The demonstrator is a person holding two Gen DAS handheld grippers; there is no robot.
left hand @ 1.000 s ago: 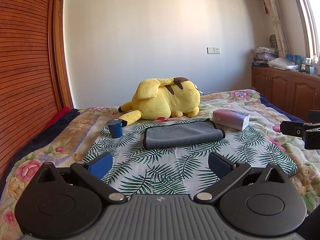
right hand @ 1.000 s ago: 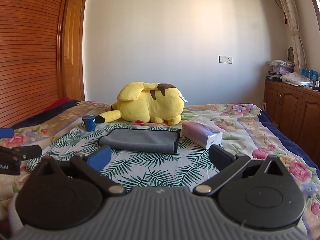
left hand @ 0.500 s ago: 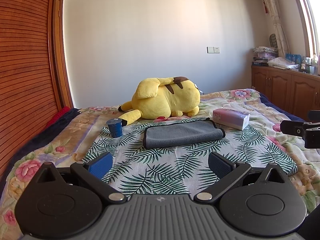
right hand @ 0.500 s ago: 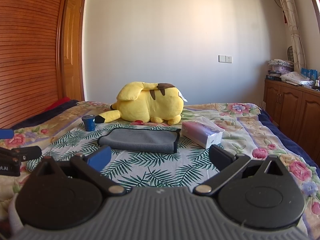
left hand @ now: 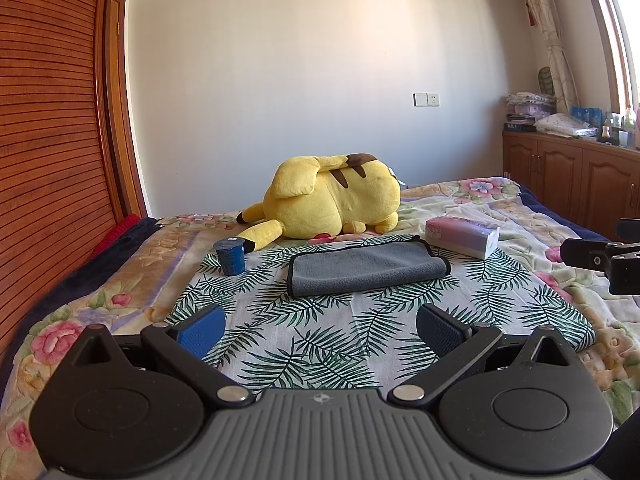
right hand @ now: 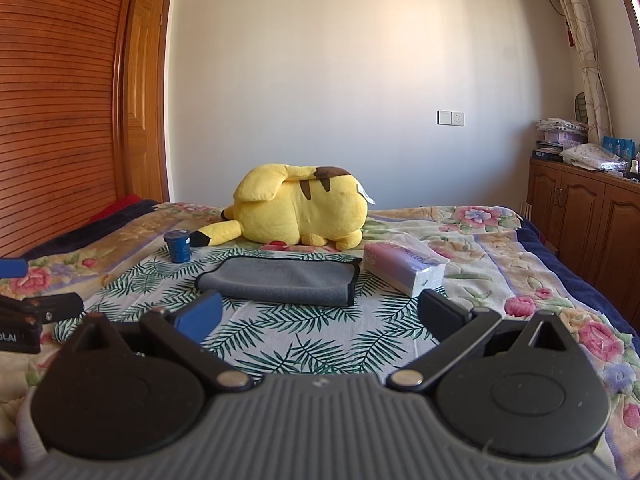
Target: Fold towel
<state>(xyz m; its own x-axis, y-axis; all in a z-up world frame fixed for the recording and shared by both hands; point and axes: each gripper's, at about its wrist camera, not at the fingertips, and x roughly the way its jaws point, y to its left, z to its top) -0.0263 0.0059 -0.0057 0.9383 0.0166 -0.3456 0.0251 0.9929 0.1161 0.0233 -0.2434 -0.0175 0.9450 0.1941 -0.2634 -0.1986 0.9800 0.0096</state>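
Note:
A grey towel [left hand: 366,268] with a dark edge lies folded on a palm-leaf cloth [left hand: 320,344] on the bed; it also shows in the right wrist view [right hand: 280,278]. My left gripper [left hand: 320,326] is open and empty, held back from the towel over the cloth's near part. My right gripper [right hand: 320,314] is open and empty, just short of the towel's near edge. Each gripper shows at the edge of the other's view: the right one [left hand: 600,256] and the left one [right hand: 36,312].
A yellow plush toy [left hand: 332,200] lies behind the towel. A blue cup [left hand: 230,256] stands at the left and a tissue pack [left hand: 462,236] at the right. A wooden wardrobe [left hand: 48,160] is at the left, cabinets [left hand: 568,176] at the right.

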